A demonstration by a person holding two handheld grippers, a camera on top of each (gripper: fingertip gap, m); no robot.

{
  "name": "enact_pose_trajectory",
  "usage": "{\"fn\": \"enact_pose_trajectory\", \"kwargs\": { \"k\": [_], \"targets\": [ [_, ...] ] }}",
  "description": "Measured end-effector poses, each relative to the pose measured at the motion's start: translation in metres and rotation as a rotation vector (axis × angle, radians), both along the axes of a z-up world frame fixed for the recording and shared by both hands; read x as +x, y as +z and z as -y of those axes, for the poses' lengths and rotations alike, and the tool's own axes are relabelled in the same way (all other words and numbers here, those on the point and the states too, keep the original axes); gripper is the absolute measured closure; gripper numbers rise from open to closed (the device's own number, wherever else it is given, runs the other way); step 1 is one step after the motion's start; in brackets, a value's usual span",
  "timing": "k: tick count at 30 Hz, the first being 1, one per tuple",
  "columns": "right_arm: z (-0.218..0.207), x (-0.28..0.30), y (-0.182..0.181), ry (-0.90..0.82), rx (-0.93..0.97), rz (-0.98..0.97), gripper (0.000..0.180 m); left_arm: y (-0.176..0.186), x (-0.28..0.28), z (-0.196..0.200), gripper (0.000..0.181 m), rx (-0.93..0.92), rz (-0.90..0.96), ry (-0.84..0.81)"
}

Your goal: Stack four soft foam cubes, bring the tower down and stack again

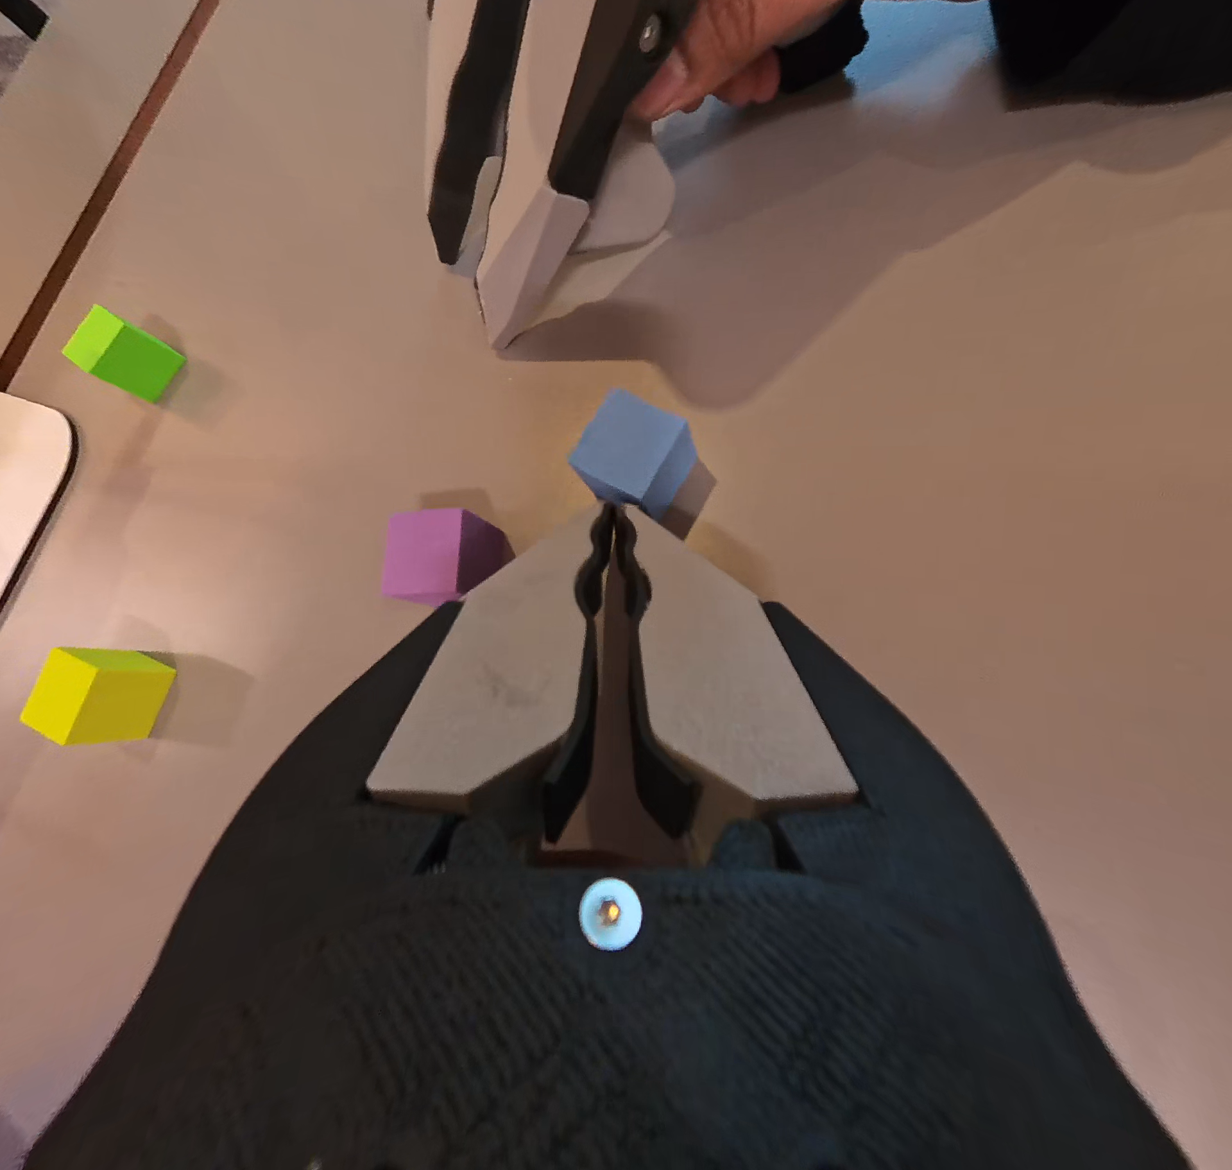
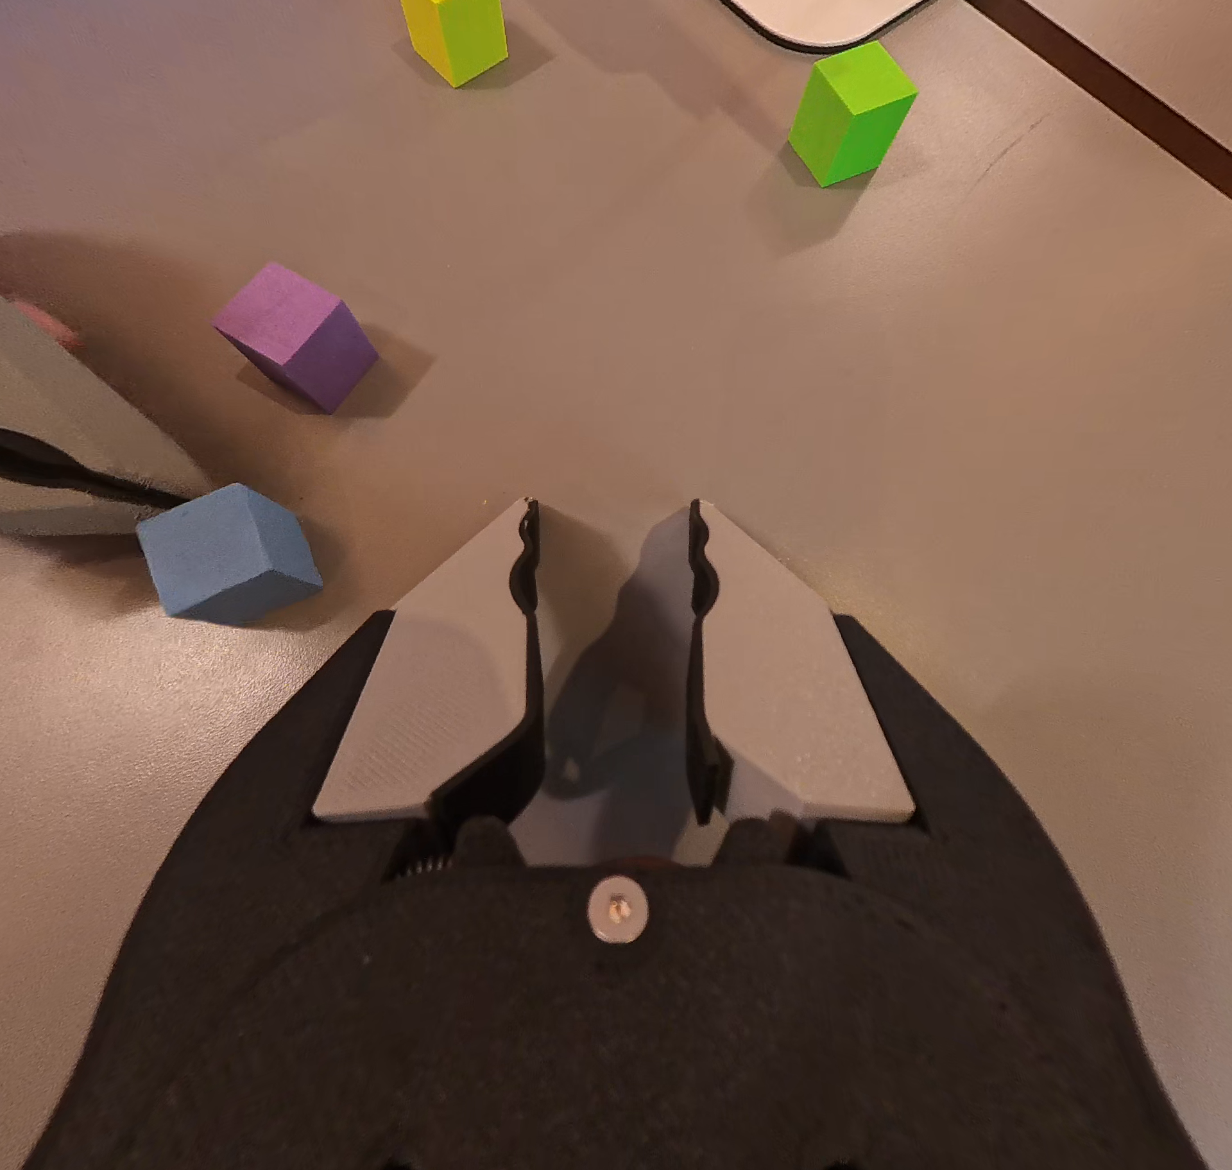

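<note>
The four cubes, blue (image 1: 630, 454), purple (image 1: 440, 554), yellow (image 1: 100, 694) and green (image 1: 123, 354), are presenting as matt foam with a fine, slightly grainy surface. The bench (image 2: 667, 338) is showing a smooth, low-sheen laminate finish, lightly scuffed near the green cube. The left gripper (image 1: 610, 511) and right gripper (image 2: 613, 504) are showing black bodies of layered, ribbed plastic, matt grey finger blocks and black lining on the jaws. A bright metal screw (image 1: 610, 913) is sitting in each body.

The four foam cubes are blue (image 1: 630, 454), purple (image 1: 437, 554), yellow (image 1: 100, 694) and green (image 1: 127, 354), the table (image 2: 667, 338) grey-beige, and both grippers black with grey fingers (image 2: 787, 671).
</note>
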State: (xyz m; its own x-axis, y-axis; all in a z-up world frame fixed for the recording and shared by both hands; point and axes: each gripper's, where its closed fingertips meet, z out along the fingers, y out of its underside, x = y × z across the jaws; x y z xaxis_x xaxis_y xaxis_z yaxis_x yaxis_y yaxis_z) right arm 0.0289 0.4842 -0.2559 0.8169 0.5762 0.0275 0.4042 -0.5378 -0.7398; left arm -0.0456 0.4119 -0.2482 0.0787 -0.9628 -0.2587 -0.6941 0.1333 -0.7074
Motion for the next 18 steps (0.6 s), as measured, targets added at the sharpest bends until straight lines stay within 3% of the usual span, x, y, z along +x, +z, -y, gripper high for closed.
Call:
{"fn": "enact_pose_trajectory", "kwargs": {
  "k": [18],
  "targets": [
    [0.0,0.0,0.0,0.0,0.0,0.0,0.137,0.006,0.009,-0.012,0.173,0.058,0.055,0.055]
  ]
}}
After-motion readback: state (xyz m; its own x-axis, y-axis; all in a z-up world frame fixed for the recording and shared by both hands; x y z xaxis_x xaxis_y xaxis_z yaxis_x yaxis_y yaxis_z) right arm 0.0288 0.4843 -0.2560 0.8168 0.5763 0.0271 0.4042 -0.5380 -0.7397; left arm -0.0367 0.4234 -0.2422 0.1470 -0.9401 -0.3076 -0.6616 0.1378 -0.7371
